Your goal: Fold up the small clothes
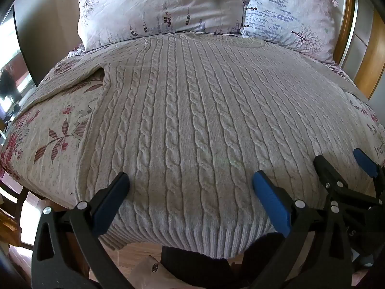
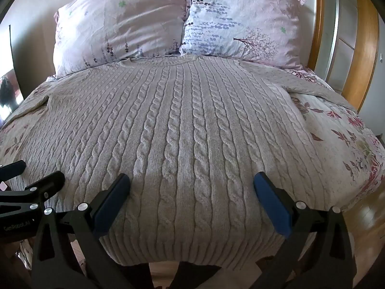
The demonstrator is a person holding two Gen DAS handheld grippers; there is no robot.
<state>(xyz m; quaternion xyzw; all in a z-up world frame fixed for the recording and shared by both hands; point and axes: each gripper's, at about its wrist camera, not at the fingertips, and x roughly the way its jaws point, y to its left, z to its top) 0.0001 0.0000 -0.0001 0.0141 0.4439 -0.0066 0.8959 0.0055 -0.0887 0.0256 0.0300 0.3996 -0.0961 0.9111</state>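
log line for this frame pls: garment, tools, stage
garment: cable-knit sweater flat on bed, unfolded | left tool open, over hem, nothing held | right tool open, over hem, nothing held | stage: pre-grasp

Sweater [image 1: 192, 120]: pale grey cable-knit. Bedspread [image 1: 55, 130] beneath sweater: cream, red-pink florals. Pillows [image 2: 120, 29] beyond sweater: lilac floral print.

Two pillows sit along the top of the frame: a pinkish pillow [image 2: 120, 31] on the left, a lavender-print pillow [image 2: 243, 24] right beside it (touching). Floral bedspread [image 2: 336, 130] covers the bed, wooden headboard [image 2: 365, 55] at far right, wood floor [image 2: 368, 216] lower right.
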